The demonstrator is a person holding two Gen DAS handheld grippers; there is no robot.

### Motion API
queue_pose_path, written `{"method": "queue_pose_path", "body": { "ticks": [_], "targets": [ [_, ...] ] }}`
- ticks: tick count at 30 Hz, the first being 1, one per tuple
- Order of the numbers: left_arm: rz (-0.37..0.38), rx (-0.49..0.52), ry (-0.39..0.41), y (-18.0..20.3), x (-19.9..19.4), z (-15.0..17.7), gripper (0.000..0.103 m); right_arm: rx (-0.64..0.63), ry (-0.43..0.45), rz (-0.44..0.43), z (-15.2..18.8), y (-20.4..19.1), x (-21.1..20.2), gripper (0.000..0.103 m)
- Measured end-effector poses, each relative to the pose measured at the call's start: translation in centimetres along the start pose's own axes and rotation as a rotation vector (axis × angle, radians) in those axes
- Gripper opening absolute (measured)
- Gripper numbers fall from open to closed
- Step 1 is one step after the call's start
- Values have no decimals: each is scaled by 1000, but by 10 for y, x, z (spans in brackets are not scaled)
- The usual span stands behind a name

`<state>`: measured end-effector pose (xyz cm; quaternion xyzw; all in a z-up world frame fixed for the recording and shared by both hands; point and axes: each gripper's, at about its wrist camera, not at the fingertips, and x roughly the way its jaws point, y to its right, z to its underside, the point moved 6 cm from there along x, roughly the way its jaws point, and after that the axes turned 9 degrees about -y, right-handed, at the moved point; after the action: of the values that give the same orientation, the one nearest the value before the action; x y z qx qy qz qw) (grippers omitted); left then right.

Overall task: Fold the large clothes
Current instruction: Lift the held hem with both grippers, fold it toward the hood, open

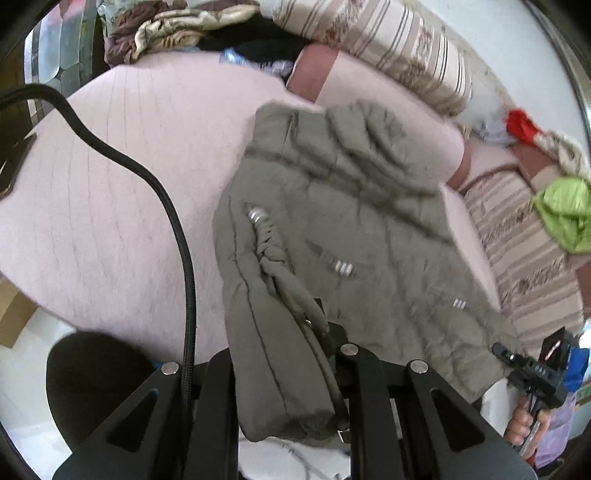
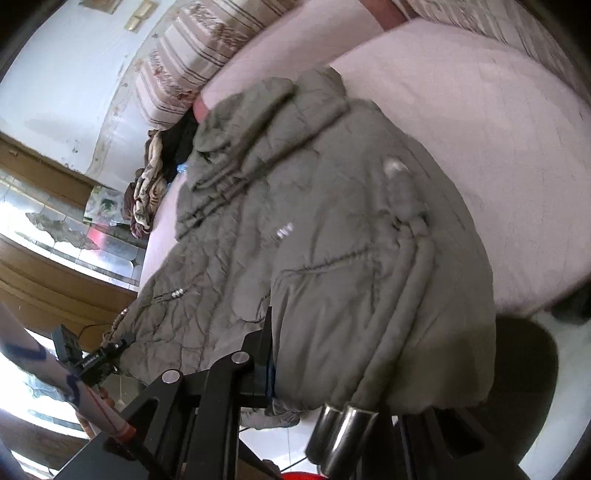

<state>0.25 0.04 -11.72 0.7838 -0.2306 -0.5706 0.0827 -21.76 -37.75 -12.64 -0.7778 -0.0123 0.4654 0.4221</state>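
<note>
An olive-grey padded jacket (image 1: 332, 206) lies spread on a pink bed (image 1: 110, 206), with its near hem raised off the bed. My left gripper (image 1: 314, 332) is shut on the hem's left end, where a drawcord bunches, and the cloth drapes over its fingers. In the left wrist view the right gripper (image 1: 511, 357), held by a hand, pinches the hem's other corner. In the right wrist view the jacket (image 2: 332, 221) hangs over my right gripper (image 2: 295, 354), which is shut on the hem near two metal cord ends. The left gripper (image 2: 123, 341) clamps the far corner there.
Striped cushions (image 1: 388, 40) line the bed's far side, with a heap of clothes (image 1: 166, 29) at the head. A green garment (image 1: 565, 214) and a red item (image 1: 521, 123) lie at right. A black cable (image 1: 173, 229) crosses the view, and a dark round stool (image 1: 96, 380) stands below.
</note>
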Motion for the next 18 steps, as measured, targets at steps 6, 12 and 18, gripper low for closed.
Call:
{"method": "queue_pose_path", "body": {
  "ticks": [6, 12, 18],
  "targets": [
    [-8, 18, 125, 31, -20, -76, 16, -138, 87, 21, -64, -58, -23, 18],
    [-95, 46, 215, 60, -10, -181, 16, -196, 182, 48, -167, -105, -29, 18],
    [-187, 39, 215, 71, 40, -285, 16, -163, 200, 87, -281, -122, 10, 19]
  ]
}}
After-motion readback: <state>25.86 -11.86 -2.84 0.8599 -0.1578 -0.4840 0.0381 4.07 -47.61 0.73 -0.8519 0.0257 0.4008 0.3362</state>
